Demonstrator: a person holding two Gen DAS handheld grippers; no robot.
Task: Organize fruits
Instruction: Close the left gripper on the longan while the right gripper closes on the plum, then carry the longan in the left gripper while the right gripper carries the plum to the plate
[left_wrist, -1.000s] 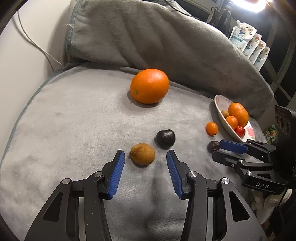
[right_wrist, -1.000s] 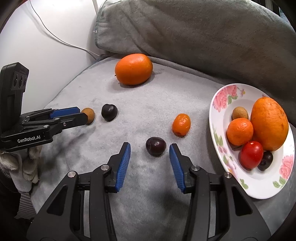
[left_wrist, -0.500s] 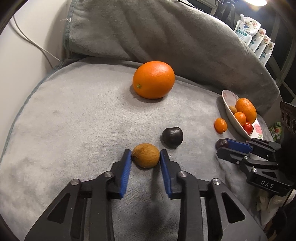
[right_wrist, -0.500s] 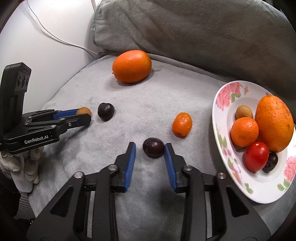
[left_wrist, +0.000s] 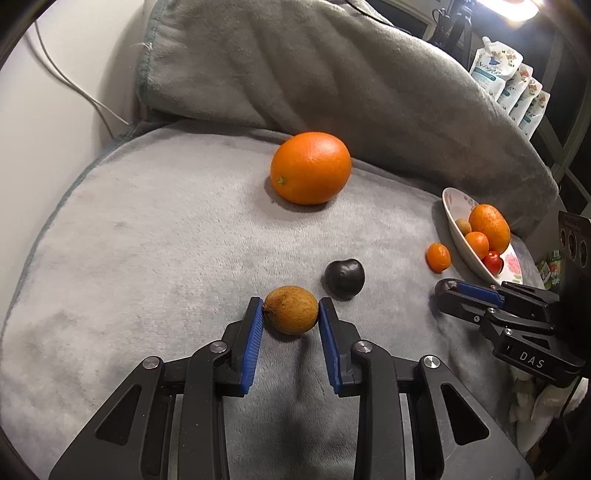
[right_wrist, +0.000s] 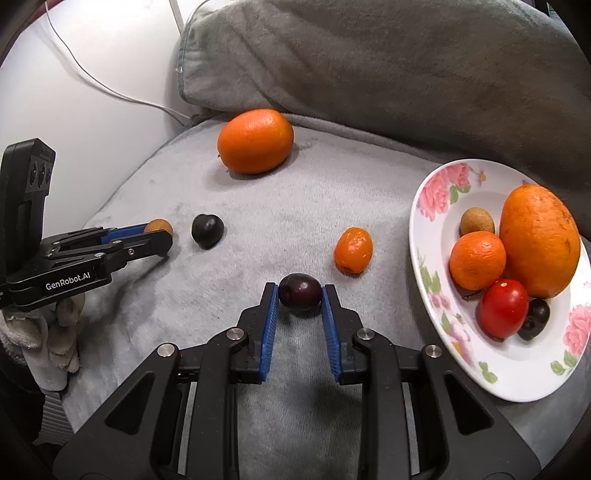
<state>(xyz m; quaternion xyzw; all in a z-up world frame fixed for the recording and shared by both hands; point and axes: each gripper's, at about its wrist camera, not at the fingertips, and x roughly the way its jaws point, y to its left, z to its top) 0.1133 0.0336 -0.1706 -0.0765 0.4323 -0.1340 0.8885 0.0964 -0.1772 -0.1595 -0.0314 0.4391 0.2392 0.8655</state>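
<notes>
Both tongs are pinching small fruit on the grey blanket (left_wrist: 147, 258). My left gripper (left_wrist: 291, 317) has its blue pads pressed against the two sides of a brown, rough-skinned round fruit (left_wrist: 291, 315), which sits on the blanket just in front of a dark plum-like fruit (left_wrist: 344, 273). My right gripper (right_wrist: 299, 301) has its jaws closing on a second dark fruit (right_wrist: 299, 295), glossy and oval; the pads (right_wrist: 270, 325) already touch its sides.

Further back lies a large orange (left_wrist: 311, 168). A small wrinkled orange fruit (right_wrist: 353, 250) rests between my right gripper and a flowered plate (right_wrist: 436, 206) at the right, which already holds an orange, a mandarin, a red tomato, a brown fruit and a dark one.

I judge both held fruits light. The brown one looks firm and grippy, so its widest middle should hold well. The dark one looks smooth and soft-skinned, so it may slip or bruise; I would keep the pads on its widest part, pressing gently. The blanket is soft, so anything nudged may roll little.
</notes>
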